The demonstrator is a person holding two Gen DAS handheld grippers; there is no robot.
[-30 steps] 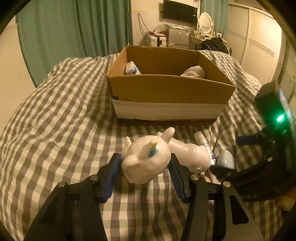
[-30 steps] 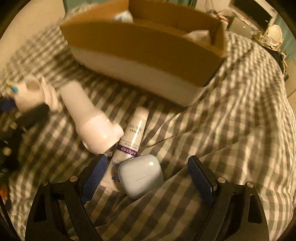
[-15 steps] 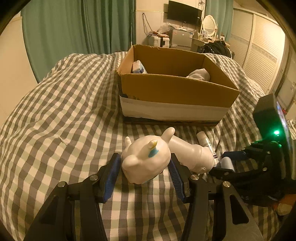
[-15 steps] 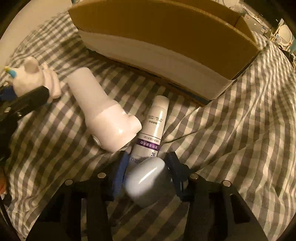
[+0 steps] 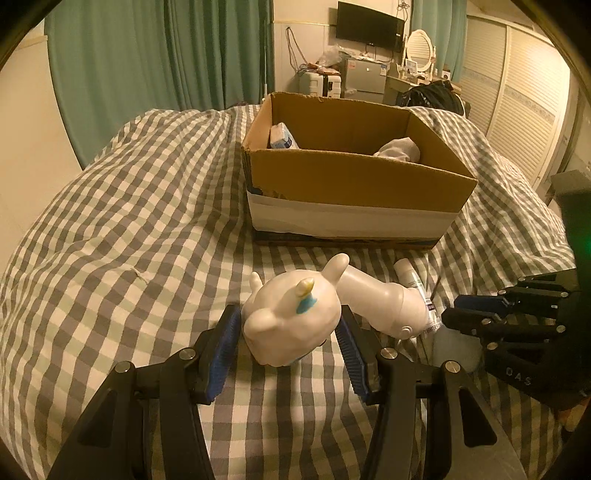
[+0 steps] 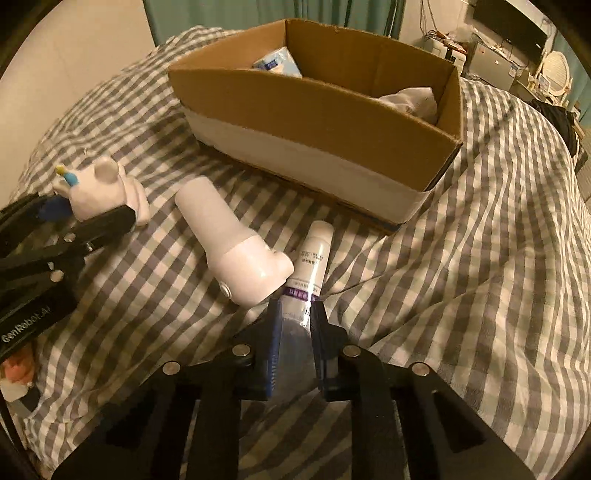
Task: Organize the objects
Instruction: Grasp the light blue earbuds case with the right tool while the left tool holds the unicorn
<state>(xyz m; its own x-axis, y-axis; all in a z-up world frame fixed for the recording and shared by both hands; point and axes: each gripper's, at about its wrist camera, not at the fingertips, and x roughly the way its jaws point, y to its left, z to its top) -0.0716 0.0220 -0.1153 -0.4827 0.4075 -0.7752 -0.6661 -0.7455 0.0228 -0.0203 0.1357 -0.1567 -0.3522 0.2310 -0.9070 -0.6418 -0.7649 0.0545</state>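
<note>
Cardboard formed the open box (image 5: 354, 184) that sat on the checked bedspread (image 5: 129, 229), a white band running along the foot of its near wall. Inside it a small blue-and-white packet (image 5: 281, 136) leaned in the far left corner and a bundle of white cloth (image 5: 399, 147) lay at the right end.

Just in front of the box, the left claw (image 5: 290, 328) was clenched on a white unicorn toy (image 5: 291, 317), its blue pads pressing both sides of the head, the yellow horn pointing up. Beside the toy lay a white plastic bottle-like thing (image 6: 236, 258) on its side, one end touching a slim white tube (image 6: 312, 266) with a purple band.

The right claw (image 6: 295, 332) was closed tight around a pale rounded case (image 6: 295, 343), near the lower end of the tube. The case was blurred between the pads, and I could not tell whether it rested on the bedspread or was raised off it.

Green curtains (image 5: 166, 55) hung behind the bed, and a dark screen (image 5: 369, 26) was fixed to the far wall above a cluttered dresser with an oval mirror (image 5: 419, 46).
</note>
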